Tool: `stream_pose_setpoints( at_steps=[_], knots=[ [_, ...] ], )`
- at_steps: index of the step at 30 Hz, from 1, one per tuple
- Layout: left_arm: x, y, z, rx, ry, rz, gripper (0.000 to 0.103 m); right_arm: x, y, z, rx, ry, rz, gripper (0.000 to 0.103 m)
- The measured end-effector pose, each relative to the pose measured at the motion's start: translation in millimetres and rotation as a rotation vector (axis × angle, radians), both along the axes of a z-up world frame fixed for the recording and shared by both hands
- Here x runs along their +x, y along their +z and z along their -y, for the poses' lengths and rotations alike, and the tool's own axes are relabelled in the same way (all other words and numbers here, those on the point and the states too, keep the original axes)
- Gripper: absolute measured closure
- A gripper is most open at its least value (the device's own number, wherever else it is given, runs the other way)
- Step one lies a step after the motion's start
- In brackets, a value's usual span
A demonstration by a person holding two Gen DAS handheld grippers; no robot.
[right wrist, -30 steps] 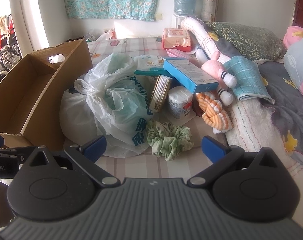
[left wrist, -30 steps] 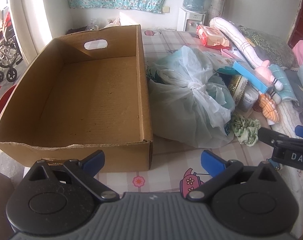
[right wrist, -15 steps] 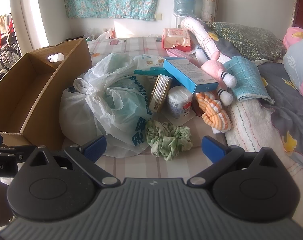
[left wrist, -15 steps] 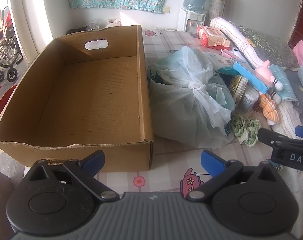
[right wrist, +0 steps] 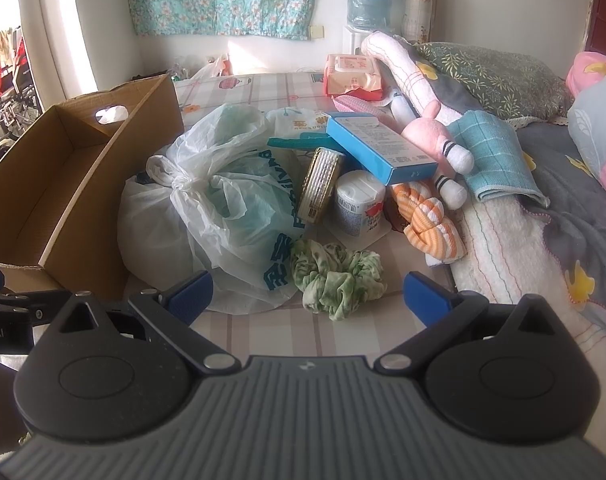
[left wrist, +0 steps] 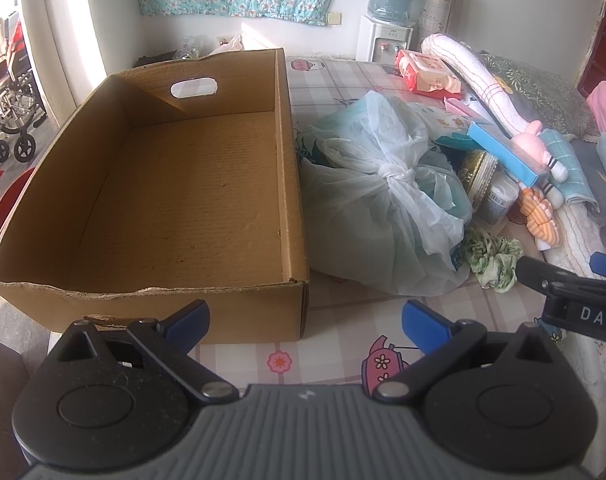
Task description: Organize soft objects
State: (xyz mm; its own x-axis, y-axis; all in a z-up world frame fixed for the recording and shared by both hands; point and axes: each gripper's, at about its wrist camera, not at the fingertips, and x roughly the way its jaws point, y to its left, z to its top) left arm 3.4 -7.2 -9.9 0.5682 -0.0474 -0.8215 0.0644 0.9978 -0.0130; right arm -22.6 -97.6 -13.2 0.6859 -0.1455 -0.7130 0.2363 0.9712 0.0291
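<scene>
Each handheld black two-finger gripper with blue pads, the left gripper (left wrist: 305, 317) and the right gripper (right wrist: 307, 291), has a ribbed grey body, two round black pivot housings and silver rivets. White lettering, seemingly "DAS", marks the right gripper's side.

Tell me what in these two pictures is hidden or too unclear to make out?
- Tied plastic bag, both views: cloudy plastic hides its contents.
- Blue box, right wrist view: its print is too small to read.
- White jar, left wrist view: mostly hidden behind the bag.
- Right gripper, left wrist view: cut off by the frame edge.
</scene>
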Motion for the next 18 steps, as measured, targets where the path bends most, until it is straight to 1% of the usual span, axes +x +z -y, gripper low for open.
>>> stream_pose_setpoints(
  at_steps=[18],
  knots=[
    [-0.2,-1.3,-0.1,0.002,-0.004,-0.004,0.0,-0.7,-0.8,1.0,0.003,-0.002,0.0,0.001]
  ],
)
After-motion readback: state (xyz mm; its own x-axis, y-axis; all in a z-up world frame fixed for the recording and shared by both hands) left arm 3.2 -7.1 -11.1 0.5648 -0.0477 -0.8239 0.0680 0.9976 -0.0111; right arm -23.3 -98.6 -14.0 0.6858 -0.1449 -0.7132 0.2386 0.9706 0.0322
